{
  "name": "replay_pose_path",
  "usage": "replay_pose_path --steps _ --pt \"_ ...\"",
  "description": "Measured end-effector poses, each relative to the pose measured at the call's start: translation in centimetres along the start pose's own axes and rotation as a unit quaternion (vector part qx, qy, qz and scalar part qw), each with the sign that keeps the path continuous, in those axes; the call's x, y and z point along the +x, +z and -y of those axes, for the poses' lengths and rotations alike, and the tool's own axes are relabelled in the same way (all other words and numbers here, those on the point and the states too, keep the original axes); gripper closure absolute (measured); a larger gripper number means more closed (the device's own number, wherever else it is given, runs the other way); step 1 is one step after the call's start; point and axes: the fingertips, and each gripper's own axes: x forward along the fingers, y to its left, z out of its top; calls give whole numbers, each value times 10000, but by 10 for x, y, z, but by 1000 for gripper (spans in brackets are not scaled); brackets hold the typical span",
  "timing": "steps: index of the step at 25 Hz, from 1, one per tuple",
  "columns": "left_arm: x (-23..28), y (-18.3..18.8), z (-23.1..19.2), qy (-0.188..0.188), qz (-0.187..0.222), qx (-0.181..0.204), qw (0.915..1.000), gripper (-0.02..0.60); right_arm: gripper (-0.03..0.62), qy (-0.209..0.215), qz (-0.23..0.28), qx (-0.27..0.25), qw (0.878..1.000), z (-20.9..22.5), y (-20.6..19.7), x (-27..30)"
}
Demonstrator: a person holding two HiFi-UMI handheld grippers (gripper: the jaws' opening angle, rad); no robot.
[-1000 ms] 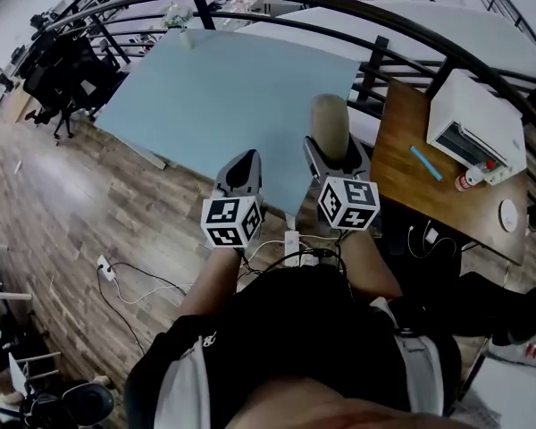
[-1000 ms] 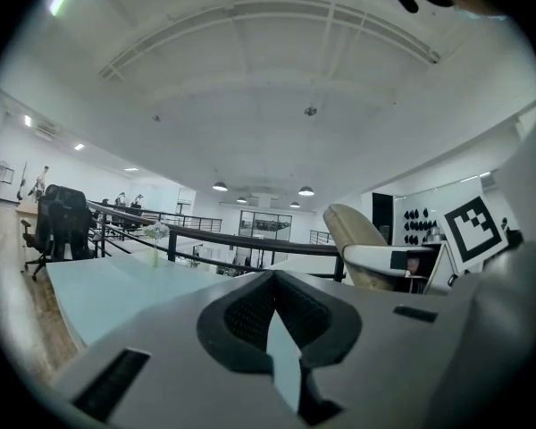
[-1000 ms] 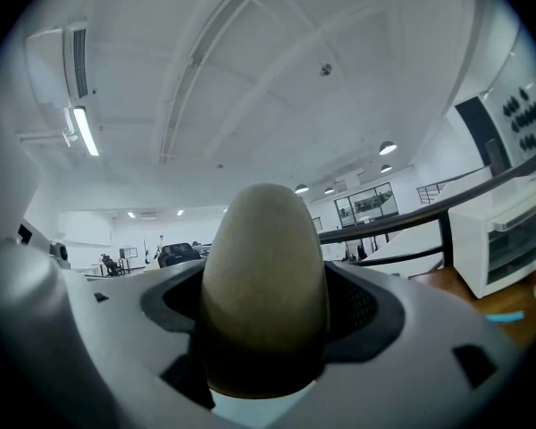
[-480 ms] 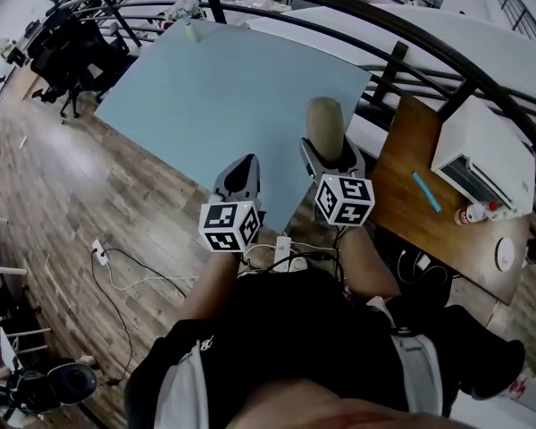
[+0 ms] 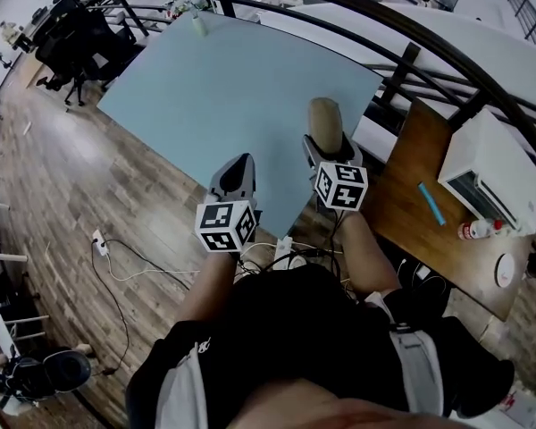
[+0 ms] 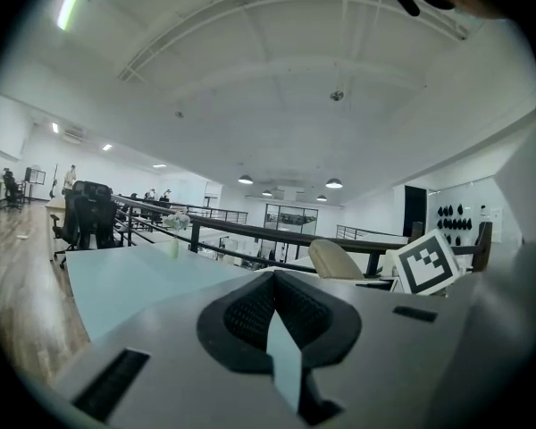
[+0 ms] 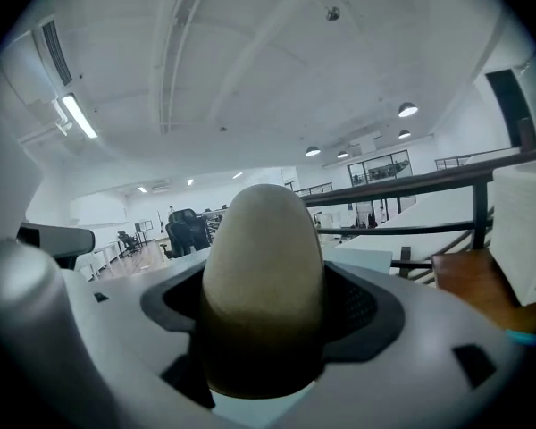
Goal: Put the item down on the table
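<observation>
A beige, egg-shaped item point(image 5: 326, 123) stands up between the jaws of my right gripper point(image 5: 327, 147), which is shut on its lower half. In the right gripper view the item point(image 7: 263, 275) fills the gap between the dark pads. It hangs over the near right corner of the light blue table point(image 5: 223, 88). My left gripper point(image 5: 237, 170) hovers over the table's near edge, its jaws together with nothing in them point(image 6: 273, 309). The left gripper view also catches the item point(image 6: 335, 259) off to the right.
A wooden desk point(image 5: 402, 199) to the right carries a white oven point(image 5: 496, 172), a blue pen point(image 5: 431, 204) and a small bottle point(image 5: 478, 231). A dark railing point(image 5: 384, 47) curves behind the table. A small vase point(image 5: 196, 14) stands at the far table edge. Cables point(image 5: 116, 257) lie on the floor.
Both grippers have drifted a little forward over the table's near corner while the head view shifted. The right gripper still holds the item.
</observation>
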Motion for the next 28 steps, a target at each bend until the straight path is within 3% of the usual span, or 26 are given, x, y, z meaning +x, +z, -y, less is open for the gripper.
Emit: replay_pose_path --steps 12,28 --pt "-12 -4 -27 359 -22 -125 9993 568 209 -55 -1156 -137 9932 12 -88 52" --pt "-33 -22 -58 823 -197 -358 9958 568 209 -361 -2265 -107 9733 28 -178 81"
